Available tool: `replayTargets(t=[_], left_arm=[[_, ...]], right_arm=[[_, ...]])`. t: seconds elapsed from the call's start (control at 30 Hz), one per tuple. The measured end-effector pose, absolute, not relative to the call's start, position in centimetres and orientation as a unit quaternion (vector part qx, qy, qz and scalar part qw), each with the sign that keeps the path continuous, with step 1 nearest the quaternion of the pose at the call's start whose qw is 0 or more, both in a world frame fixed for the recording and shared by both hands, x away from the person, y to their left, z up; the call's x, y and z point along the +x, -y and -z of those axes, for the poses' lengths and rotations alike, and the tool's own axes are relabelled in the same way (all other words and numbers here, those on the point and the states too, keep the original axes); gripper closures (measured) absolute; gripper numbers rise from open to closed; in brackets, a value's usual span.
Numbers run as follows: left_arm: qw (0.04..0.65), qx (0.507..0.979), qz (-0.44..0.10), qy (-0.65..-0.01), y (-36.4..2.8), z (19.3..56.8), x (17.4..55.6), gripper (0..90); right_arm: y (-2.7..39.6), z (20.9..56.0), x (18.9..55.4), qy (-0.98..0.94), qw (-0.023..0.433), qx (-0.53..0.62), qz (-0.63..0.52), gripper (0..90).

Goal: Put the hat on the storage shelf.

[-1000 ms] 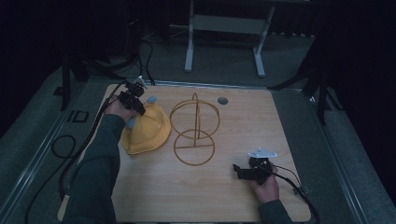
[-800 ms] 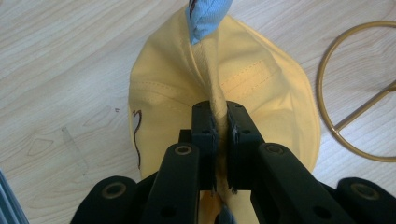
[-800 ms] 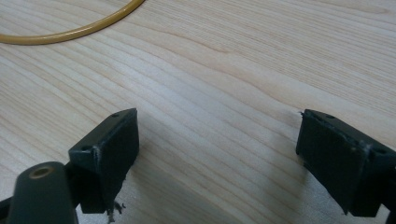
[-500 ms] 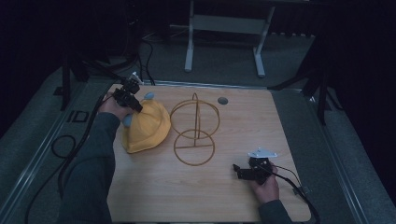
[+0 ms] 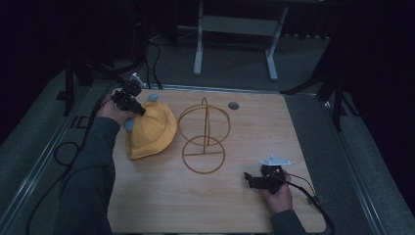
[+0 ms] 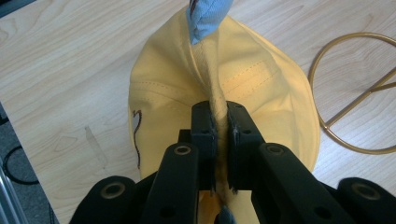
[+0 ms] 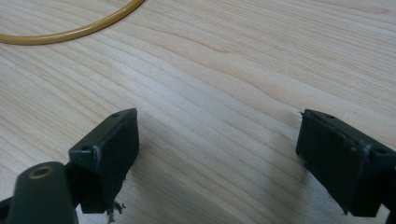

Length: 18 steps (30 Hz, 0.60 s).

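tabletop (image 5: 161,205): pale wood-grain board, pretty much the whole stage here. There's a small dark round disc (image 5: 233,105) set near its far edge.

wire stand (image 5: 204,137): gold-coloured thing made of thin hoops, sitting about mid-table, a bit toward the far edge. A flat ring is its base on the wood, with upright hoops rising from it. It's just beside the hat, on the hat's right; can't tell from the high view whether they actually touch.

yellow hat (image 5: 149,129): soft yellow fabric hat toward the far left corner of the tabletop, left of the stand. One part is pulled up by the left gripper while the lower rim looks to be resting on the wood. In the left gripper view (image 6: 261,88) you can see stitching lines, a bit of dark marking on the left side, and a blue fabric bit (image 6: 205,16) at the far end of the pinched fold.

left gripper (image 5: 128,100): over the far left corner, on the hat's far left side. In its own view (image 6: 223,144) the jaws are clamped tight on a fold of the yellow fabric, a ridge of cloth squeezed between the pads.

right gripper (image 5: 260,180): near the near right corner of the tabletop, well apart from the hat and the stand, pointing left. In its own view (image 7: 217,158) the jaws stand wide apart, bare wood between them, with an arc of the gold ring at the top left.
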<state>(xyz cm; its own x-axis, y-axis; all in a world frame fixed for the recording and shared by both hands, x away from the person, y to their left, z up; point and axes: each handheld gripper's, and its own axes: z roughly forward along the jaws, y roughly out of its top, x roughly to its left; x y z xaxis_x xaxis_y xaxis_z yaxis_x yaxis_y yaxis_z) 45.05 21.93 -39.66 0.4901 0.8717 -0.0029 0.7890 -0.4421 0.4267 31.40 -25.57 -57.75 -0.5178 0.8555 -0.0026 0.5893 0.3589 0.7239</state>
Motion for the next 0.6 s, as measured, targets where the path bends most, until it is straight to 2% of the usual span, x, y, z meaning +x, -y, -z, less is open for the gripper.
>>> replayTargets(t=[0.6], left_arm=[[0.197, 0.853, -0.118, -0.468, -21.3, 37.9, 44.3, 83.3]], right_arm=[[25.6, 57.8, 31.4, -0.801, 0.195, 0.451, -0.343, 13.0]])
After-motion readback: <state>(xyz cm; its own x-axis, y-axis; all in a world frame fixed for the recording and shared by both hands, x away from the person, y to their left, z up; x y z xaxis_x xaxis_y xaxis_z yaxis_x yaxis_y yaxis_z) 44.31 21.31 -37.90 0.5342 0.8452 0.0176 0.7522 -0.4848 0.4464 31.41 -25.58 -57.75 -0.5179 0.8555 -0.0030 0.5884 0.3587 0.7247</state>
